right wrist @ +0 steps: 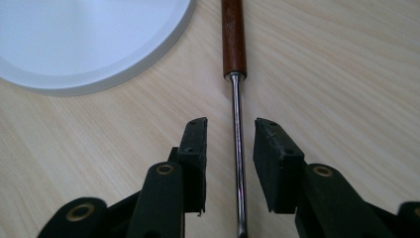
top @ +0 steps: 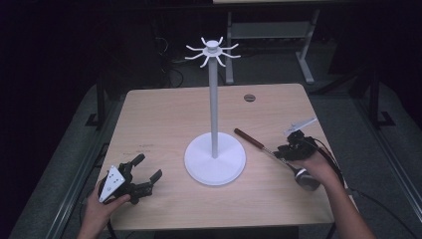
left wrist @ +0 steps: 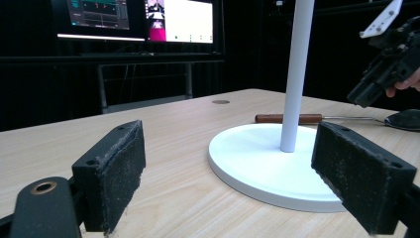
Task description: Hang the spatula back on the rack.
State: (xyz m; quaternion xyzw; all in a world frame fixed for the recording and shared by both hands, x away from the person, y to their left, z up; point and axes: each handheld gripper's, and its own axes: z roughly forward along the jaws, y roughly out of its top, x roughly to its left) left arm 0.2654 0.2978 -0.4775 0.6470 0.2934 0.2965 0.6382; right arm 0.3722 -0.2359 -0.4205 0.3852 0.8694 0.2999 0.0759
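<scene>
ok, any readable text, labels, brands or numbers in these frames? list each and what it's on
No text reads clearly.
Monitors behind the table, left gripper view: graphs and coloured panels, lettering too small and blurred to read.
Table: faint dark marks near its left edge, too small to tell.
Ladle, white stand, left gripper, right gripper: no markings visible.

A light wooden table [top: 164, 114] with a pale grain is seen under bright light, while the room around it is left in near darkness. A small round dark cap [top: 249, 97] is set into the tabletop near its far edge. Grey floor [top: 393, 164] is visible on both sides of the table. Beyond it, a pale metal frame [top: 271, 31] is made out. Lit monitors [left wrist: 143, 19] are shown above a dark desk [left wrist: 143, 62] in the left gripper view.
</scene>
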